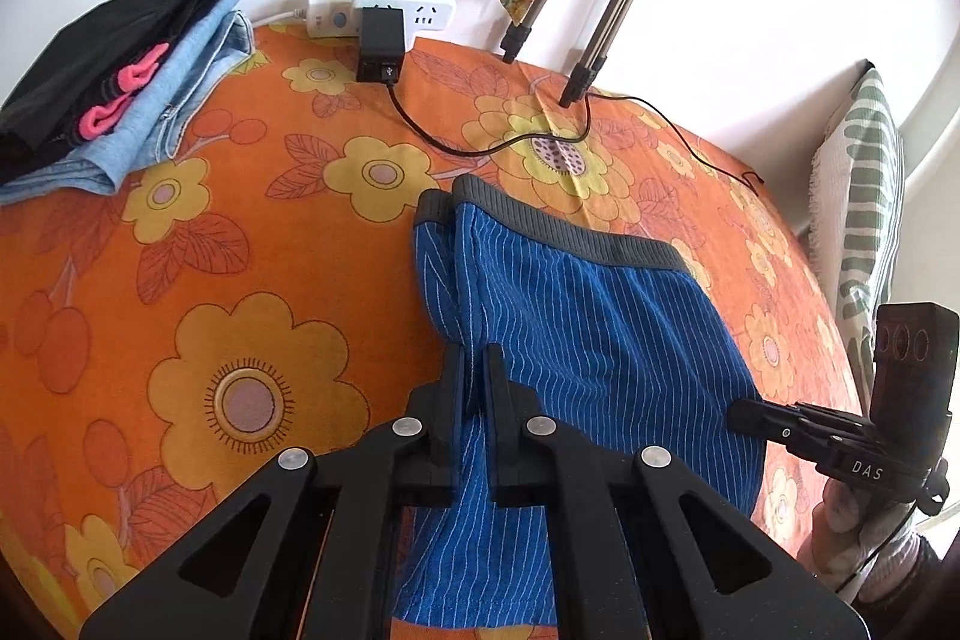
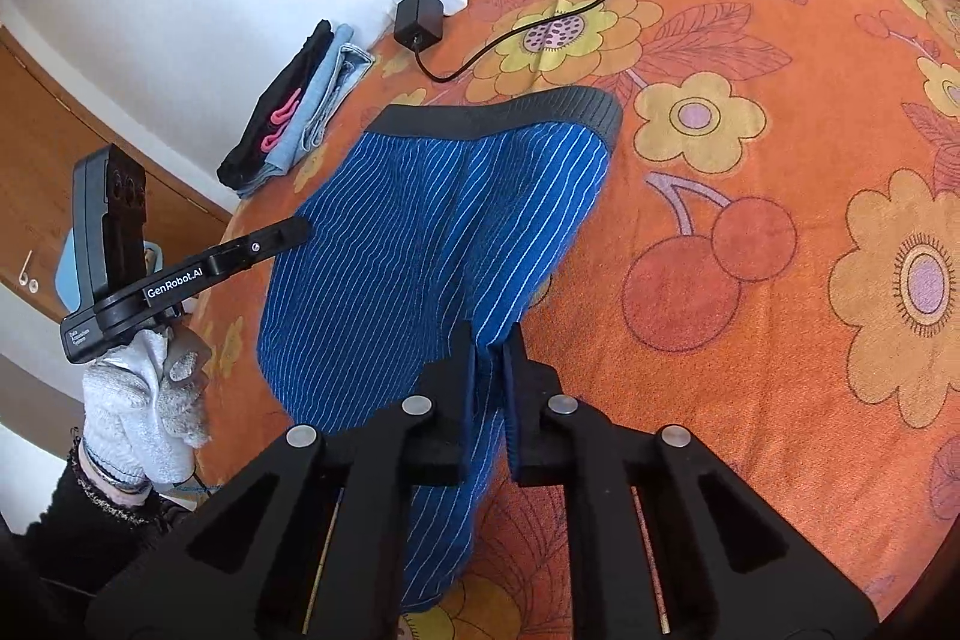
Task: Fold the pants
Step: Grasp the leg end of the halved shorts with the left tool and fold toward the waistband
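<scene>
Blue pants with thin white stripes and a dark grey waistband [image 1: 576, 316] lie on an orange flowered bedspread [image 1: 198, 280]. My left gripper [image 1: 474, 349] is shut on a fold of the blue cloth at its left side, which hangs between the fingers. My right gripper [image 2: 489, 334] is shut on the pants [image 2: 432, 220] at their right side, with cloth draped down between its fingers. Each gripper shows in the other's view: the right one [image 1: 735, 409] at the pants' right edge, the left one [image 2: 303, 226] at their left edge.
A stack of folded clothes [image 1: 114, 100], black and light blue, sits at the far left. A white power strip with a black adapter [image 1: 381, 34] and its cable lie at the far edge. Tripod legs [image 1: 576, 82] stand on the bed. A striped pillow [image 1: 864, 220] is on the right.
</scene>
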The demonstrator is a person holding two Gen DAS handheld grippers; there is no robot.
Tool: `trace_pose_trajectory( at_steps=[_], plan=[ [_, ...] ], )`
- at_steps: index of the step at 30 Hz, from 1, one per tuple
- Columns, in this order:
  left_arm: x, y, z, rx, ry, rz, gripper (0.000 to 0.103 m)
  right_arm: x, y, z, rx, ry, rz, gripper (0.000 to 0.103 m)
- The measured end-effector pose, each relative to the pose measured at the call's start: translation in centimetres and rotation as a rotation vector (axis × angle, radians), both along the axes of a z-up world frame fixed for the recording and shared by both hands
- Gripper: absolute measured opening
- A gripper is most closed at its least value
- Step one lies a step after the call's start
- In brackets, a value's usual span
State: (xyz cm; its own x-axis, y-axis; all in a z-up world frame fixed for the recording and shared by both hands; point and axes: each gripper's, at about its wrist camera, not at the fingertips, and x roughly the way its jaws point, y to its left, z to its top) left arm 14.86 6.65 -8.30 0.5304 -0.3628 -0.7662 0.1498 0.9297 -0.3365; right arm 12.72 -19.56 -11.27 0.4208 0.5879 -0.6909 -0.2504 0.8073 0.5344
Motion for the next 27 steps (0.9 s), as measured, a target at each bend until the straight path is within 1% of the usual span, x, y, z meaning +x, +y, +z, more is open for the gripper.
trace_pose_trajectory(
  at_steps=[10, 15, 18, 21, 27],
  plan=[
    [-0.6, 0.9, 3.0, -0.075, -0.069, 0.018, 0.004, 0.1, -2.2, 3.3, 0.071, -0.082, -0.071, 0.008],
    [-1.8, 0.5, 5.2, -0.09, -0.124, 0.008, 0.004, -1.1, -2.6, 6.1, 0.059, -0.182, -0.08, 0.008],
    [-3.3, 0.5, 6.5, -0.106, -0.146, 0.001, 0.004, -2.7, -3.1, 7.5, 0.074, -0.225, -0.079, 0.008],
    [-5.5, 0.2, 7.6, -0.109, -0.167, -0.013, 0.004, -4.8, -3.2, 8.4, 0.064, -0.261, -0.063, 0.008],
    [-11.0, -0.2, 8.9, -0.102, -0.175, -0.024, 0.004, -10.3, -3.1, 8.8, 0.032, -0.299, -0.008, 0.008]
  ],
)
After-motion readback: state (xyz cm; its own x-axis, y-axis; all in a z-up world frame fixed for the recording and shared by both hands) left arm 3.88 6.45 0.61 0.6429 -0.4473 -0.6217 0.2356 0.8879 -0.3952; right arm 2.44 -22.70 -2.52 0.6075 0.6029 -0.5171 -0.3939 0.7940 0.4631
